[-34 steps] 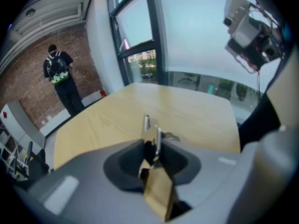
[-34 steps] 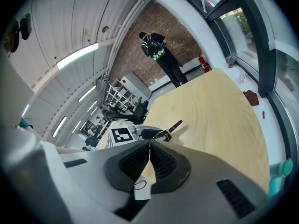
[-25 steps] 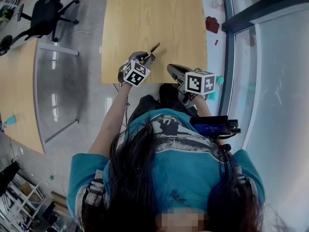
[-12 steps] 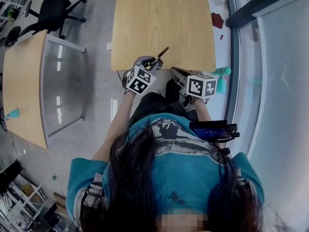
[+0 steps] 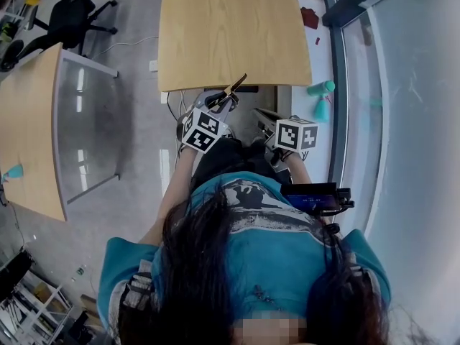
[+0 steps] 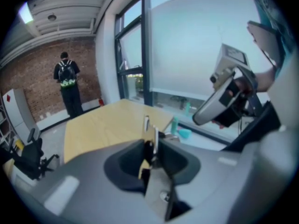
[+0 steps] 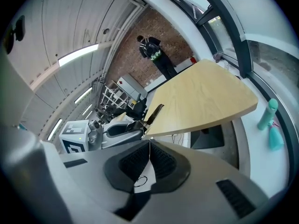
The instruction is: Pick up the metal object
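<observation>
The metal object (image 5: 236, 85) is a thin, flat, dark strip. My left gripper (image 5: 227, 99) is shut on its lower end, and the strip sticks out forward and upward past the fingertips. In the left gripper view the metal object (image 6: 150, 133) stands upright between the jaws of the left gripper (image 6: 150, 147). My right gripper (image 5: 260, 113) hangs beside it, shut with nothing in it; in its own view the right gripper (image 7: 149, 144) has both pads pressed together. That view also takes in the left gripper (image 7: 125, 128) and the metal object (image 7: 154, 113). Both grippers are off the wooden table (image 5: 230, 27), over the floor.
Two teal bottles (image 5: 320, 88) stand on the floor by the glass wall at the right. A second table (image 5: 25, 121) and an office chair (image 5: 68, 16) are at the left. A person with a backpack (image 6: 67, 80) stands far off by the brick wall.
Both grippers have drawn back from over the table's near edge toward the body. The left one has carried the metal strip along and risen a little.
</observation>
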`<state>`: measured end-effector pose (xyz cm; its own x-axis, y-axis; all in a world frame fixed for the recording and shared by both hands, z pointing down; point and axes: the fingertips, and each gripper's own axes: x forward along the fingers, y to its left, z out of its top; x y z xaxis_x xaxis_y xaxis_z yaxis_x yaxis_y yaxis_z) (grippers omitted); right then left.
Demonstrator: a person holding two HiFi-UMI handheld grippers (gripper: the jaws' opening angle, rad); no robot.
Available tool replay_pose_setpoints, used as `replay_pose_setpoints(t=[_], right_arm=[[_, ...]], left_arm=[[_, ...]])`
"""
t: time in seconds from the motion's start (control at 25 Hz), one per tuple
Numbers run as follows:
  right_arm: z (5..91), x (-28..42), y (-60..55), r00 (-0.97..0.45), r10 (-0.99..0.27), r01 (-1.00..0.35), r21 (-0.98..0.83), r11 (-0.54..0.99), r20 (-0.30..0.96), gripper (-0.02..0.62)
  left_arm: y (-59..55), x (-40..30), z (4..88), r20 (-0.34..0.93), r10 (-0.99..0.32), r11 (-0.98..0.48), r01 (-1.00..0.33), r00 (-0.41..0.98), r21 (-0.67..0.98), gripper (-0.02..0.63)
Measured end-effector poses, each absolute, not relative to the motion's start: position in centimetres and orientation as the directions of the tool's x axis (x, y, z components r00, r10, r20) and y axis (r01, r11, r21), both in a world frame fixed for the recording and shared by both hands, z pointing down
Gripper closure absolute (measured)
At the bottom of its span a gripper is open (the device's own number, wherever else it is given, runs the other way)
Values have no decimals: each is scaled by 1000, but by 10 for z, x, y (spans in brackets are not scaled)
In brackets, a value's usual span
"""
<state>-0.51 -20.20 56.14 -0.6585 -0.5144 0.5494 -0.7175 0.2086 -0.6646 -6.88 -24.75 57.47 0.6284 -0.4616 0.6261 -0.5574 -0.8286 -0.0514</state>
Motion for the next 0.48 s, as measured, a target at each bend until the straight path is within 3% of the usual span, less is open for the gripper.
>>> replay_pose_setpoints(t=[0.24, 0.48], right_arm=[[564, 3, -197, -647, -522, -728, -654, 206, 555, 583], [551, 49, -116, -649, -538, -720, -663, 206, 538, 583]], left_arm=[[-232, -73, 571, 623, -483, -811, -583, 615, -54, 515], [-154, -45, 553, 621, -515, -784, -618, 591, -62, 517]])
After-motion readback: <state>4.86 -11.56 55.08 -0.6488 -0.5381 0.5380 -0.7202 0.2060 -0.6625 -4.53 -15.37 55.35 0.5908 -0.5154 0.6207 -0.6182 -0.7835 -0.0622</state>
